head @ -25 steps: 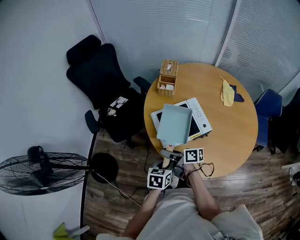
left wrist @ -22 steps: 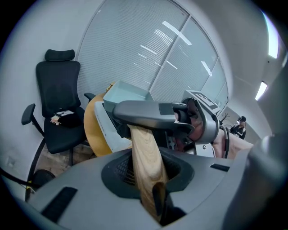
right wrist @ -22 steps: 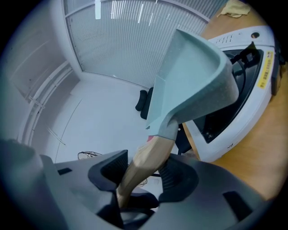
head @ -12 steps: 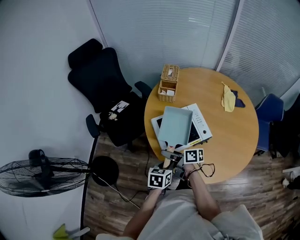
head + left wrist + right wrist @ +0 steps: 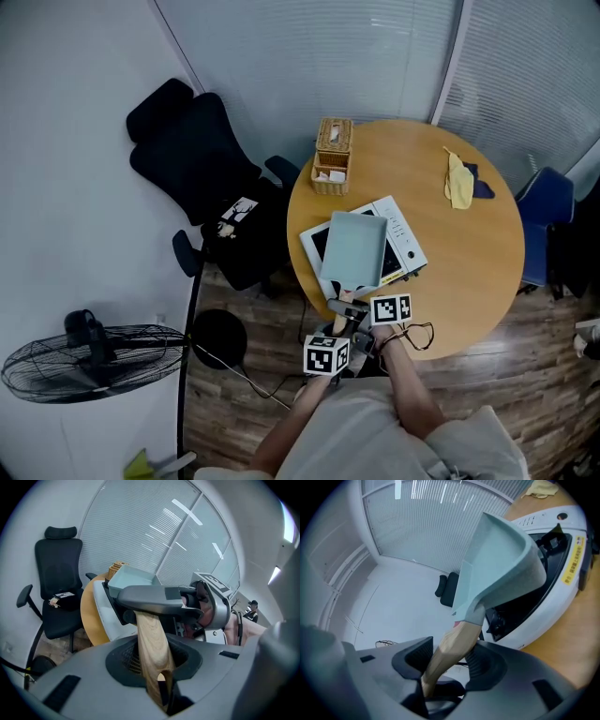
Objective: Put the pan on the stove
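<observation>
**Pan held over the stove, not yet set down.** The pale blue-green rectangular pan hangs over the white tabletop induction stove, which stands on the round wooden table. Its light wooden handle points toward the person. The left claw and the right claw are both clenched on that handle, one behind the other.

Done, by this reading: the pan is lifted and brought above the stove. Left: lowering it flat onto the cooking surface and letting go.

The head view gives the plan, with the pan covering most of the stove, and alone shows the wicker basket and yellow cloth farther back on the table. The right gripper view alone shows the pan tilted, its near underside clear of the black glass top. Whether the far edge touches cannot be told. The left gripper view adds the black office chair beside the table.
</observation>
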### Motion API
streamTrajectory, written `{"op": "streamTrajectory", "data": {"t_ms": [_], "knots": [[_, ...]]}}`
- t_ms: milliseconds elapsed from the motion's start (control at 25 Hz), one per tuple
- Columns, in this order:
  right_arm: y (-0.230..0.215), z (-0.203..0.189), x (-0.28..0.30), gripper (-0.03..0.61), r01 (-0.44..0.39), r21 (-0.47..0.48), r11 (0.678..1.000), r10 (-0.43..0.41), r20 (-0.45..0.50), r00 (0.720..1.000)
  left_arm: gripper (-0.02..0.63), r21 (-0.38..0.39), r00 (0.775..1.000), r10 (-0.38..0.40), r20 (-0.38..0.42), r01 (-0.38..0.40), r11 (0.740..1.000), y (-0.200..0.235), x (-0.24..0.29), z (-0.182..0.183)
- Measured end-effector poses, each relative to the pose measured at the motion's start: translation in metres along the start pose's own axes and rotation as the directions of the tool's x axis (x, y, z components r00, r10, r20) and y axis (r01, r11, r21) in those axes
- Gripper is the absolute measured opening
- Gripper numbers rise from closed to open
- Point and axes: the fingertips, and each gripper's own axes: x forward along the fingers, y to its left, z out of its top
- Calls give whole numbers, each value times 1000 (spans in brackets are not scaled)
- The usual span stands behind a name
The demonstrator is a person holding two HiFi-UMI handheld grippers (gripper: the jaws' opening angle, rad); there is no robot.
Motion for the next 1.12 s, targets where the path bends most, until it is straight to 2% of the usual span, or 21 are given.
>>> {"op": "streamTrajectory", "data": {"t_ms": [280, 560, 880, 1120], "knots": [[-13, 5, -1, 215, -28, 20, 999, 28, 0, 1000, 95, 0, 999, 33, -28, -33, 999, 1, 15, -1], [-21, 7, -2, 218, -42, 29, 999, 42, -10, 999, 97, -48, 999, 31, -33, -33, 998, 0, 23, -1], [-28, 11, -5, 218, -59, 65, 996, 59, 4, 998, 97, -55, 998, 30, -46, -32, 998, -3, 31, -2], [-32, 15, -11, 222, -46, 83, 995, 41, 60, 997, 97, -69, 998, 7, -65, -11, 998, -6, 35, -3]]}}
